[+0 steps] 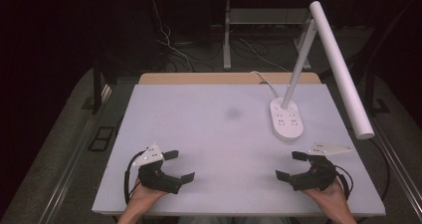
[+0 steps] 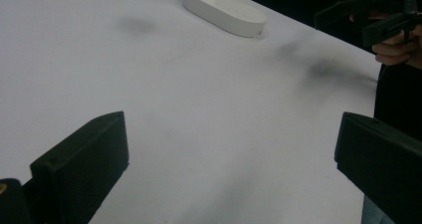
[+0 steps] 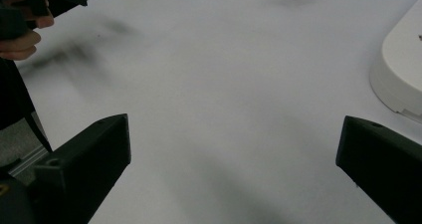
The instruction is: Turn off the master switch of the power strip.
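Both grippers wide, table bare between them

Left first: we see the left gripper low over the white table, jaws spread wide, holding nothing. Rightward, the right gripper likewise gapes empty, near the desk lamp base.

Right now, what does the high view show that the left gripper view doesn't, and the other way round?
High view alone: the lamp's arm and long white head, the left gripper from outside with its grey plate, the floor cables behind the table.

Left gripper view alone: a close look along that gripper's own wide-apart jaws, with bare table between them.

Both: the white table, the lamp base, the open right gripper, and the dark smudge on the table.
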Demonstrator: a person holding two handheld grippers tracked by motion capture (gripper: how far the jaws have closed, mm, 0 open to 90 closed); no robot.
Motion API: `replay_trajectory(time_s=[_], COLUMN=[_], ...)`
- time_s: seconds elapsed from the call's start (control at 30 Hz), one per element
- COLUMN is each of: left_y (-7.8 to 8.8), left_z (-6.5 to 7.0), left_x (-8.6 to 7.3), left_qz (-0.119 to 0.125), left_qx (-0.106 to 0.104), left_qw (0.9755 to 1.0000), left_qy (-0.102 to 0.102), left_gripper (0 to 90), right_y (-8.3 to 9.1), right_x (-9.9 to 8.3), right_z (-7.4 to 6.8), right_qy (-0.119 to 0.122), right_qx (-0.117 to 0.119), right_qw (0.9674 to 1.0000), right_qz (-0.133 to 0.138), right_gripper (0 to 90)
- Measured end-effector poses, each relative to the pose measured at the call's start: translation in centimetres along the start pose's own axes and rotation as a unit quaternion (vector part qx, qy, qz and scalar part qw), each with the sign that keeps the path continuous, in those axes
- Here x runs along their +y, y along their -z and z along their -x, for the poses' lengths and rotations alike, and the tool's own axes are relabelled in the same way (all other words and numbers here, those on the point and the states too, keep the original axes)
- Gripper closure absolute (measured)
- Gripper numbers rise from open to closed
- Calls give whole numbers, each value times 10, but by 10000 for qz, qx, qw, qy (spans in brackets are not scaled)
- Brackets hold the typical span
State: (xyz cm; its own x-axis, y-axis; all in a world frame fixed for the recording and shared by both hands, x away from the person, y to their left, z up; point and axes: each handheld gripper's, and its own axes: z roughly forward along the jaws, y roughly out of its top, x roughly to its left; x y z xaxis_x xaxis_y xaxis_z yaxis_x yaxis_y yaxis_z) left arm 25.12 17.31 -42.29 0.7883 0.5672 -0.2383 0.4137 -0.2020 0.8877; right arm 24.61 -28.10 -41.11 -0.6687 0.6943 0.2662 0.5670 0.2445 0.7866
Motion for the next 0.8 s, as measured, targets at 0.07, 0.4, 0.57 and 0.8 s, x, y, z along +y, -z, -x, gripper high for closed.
replay_trajectory(time_s=[0.07,0.4,0.57,0.8], left_y=[1,5,6,5], left_z=[0,-1,-1,-1], left_x=[0,0,-1,-1], left_qz=[23,116,117,112], left_qx=[12,85,100,110], left_qw=[10000,9999,9998,9998], left_qy=[2,84,106,125], left_gripper=[0,0,0,0], right_y=[0,3,2,2], right_x=[0,1,3,10], right_z=[0,0,0,0], right_qy=[6,33,39,161], right_qx=[-2,-61,-61,-71], right_qw=[10000,9999,9999,9995], right_qz=[-25,-96,-134,-255], right_gripper=[0,0,1,0])
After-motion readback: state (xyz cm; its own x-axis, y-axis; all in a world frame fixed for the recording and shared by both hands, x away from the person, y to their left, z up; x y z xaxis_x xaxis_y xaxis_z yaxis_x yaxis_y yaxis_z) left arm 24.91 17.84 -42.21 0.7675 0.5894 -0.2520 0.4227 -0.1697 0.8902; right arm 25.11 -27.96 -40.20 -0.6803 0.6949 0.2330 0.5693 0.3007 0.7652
